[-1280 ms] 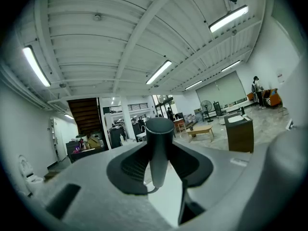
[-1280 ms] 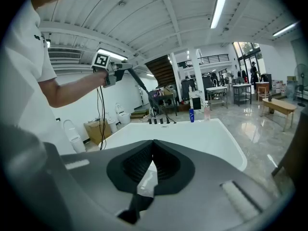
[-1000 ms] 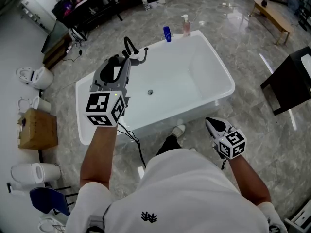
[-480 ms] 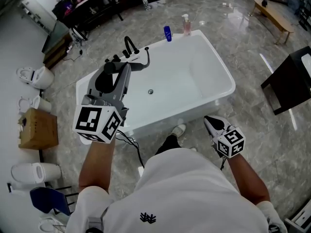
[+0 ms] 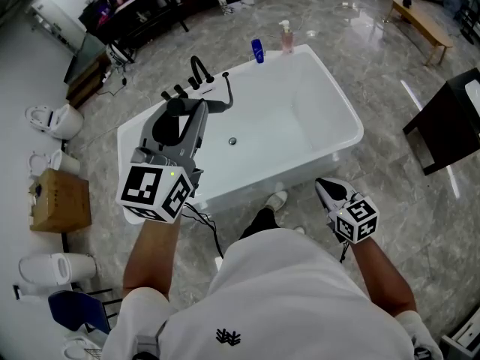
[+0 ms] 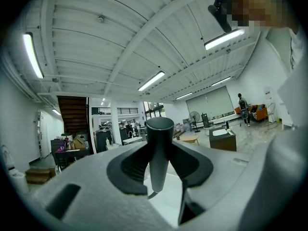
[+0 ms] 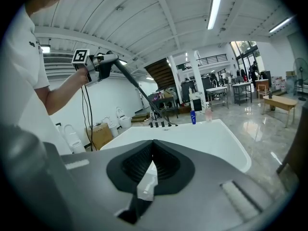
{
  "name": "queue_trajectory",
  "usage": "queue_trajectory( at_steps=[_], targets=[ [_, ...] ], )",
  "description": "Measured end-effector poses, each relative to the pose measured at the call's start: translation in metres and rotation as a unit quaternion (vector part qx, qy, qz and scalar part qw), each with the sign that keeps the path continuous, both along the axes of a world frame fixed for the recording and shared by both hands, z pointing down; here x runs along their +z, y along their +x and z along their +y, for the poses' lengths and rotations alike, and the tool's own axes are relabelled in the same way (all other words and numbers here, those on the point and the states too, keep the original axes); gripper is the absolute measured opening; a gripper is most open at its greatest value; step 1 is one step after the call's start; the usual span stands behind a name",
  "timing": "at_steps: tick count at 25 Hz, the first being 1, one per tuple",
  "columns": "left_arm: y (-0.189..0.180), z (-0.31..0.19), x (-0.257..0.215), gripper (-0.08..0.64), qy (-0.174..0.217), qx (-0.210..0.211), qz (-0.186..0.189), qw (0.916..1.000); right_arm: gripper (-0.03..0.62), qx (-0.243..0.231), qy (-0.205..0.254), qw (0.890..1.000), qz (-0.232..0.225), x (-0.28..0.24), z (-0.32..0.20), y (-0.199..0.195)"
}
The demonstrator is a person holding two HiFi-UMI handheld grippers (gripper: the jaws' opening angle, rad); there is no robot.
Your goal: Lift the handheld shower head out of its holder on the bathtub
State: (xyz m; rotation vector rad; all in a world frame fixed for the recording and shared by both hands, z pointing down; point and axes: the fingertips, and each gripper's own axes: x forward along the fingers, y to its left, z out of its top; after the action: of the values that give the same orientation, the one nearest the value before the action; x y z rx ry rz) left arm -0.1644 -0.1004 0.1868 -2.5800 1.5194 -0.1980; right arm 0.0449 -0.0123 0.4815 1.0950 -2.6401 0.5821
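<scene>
My left gripper [image 5: 185, 105] is shut on the black handheld shower head [image 6: 158, 153], whose round handle stands upright between the pads. The right gripper view shows the shower head [image 7: 126, 76] raised high in the air as a dark wand, its hose running down to the black faucet set [image 7: 159, 123] at the bathtub's far end. The white bathtub [image 5: 335, 118] lies ahead of me, with the faucet [image 5: 199, 71] on its far left rim. My right gripper [image 5: 327, 189] hangs low at the tub's near right side, shut and empty.
A blue bottle [image 5: 257, 51] and a pink pump bottle [image 5: 287, 40] stand on the tub's far rim. Toilets [image 5: 52, 118] and a cardboard box [image 5: 58, 199] sit left. A dark cabinet [image 5: 450, 126] is right, a wooden bench [image 5: 420, 17] beyond it.
My left gripper has drawn back from the faucet toward me and slightly up with the shower head in it, uncovering the faucet handles. The right gripper has stayed still.
</scene>
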Motion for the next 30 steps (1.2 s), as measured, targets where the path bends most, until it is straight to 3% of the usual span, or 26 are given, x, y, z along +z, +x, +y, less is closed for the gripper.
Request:
queue_trajectory(
  at_steps=[30],
  targets=[
    [0.012,0.001,0.007,0.140,-0.012,0.014,-0.005,0.9998,0.012,0.003,-0.003,1.000,0.004,0.007,0.006,0.007]
  ],
)
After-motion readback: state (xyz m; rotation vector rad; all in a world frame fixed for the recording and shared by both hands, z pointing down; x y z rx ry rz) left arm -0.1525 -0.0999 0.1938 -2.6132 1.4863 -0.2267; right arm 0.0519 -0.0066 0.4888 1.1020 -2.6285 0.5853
